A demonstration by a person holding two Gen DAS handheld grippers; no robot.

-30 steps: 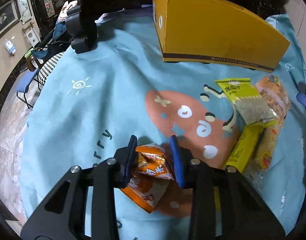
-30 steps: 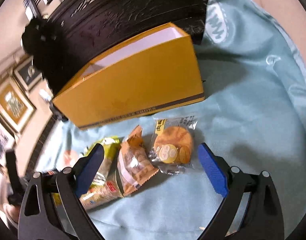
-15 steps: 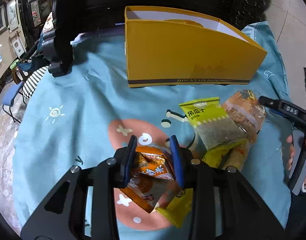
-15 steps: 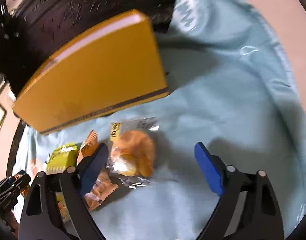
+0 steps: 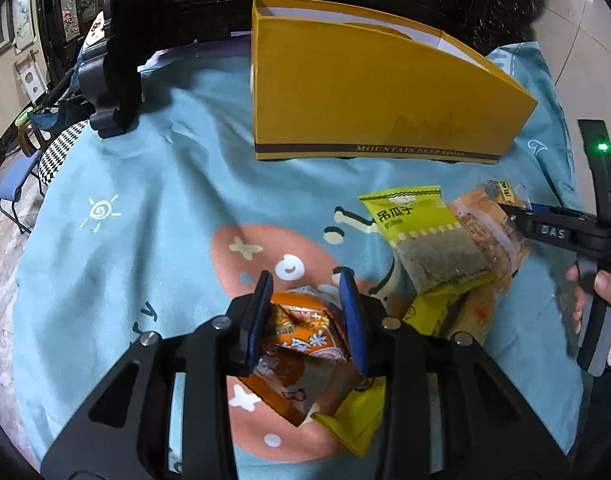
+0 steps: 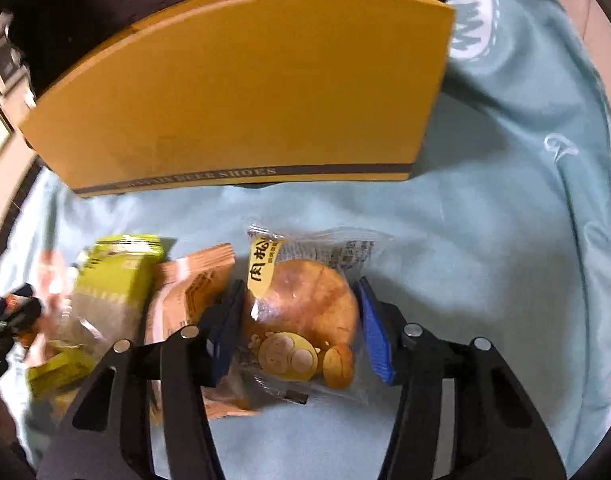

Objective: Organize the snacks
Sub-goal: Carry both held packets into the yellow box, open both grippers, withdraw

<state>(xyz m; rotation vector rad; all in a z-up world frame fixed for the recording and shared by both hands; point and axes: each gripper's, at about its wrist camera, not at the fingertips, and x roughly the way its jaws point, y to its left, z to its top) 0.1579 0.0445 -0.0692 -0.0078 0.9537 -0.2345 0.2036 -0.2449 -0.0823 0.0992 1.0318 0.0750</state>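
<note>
Matt cardboard box (image 5: 369,92), glossy plastic snack wrappers (image 6: 305,320), soft tablecloth (image 5: 145,200).

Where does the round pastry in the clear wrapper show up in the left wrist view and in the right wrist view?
Left wrist: the pastry packet sits at the right edge, mostly hidden behind the right gripper.
Right wrist: the pastry packet is at lower centre, between the blue pads.
Shared landmark: the yellow box.

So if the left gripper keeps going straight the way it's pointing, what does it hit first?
Probably the yellow box. The left gripper, shut on the orange snack packet, faces it across bare blue cloth, though depth is uncertain.
</note>
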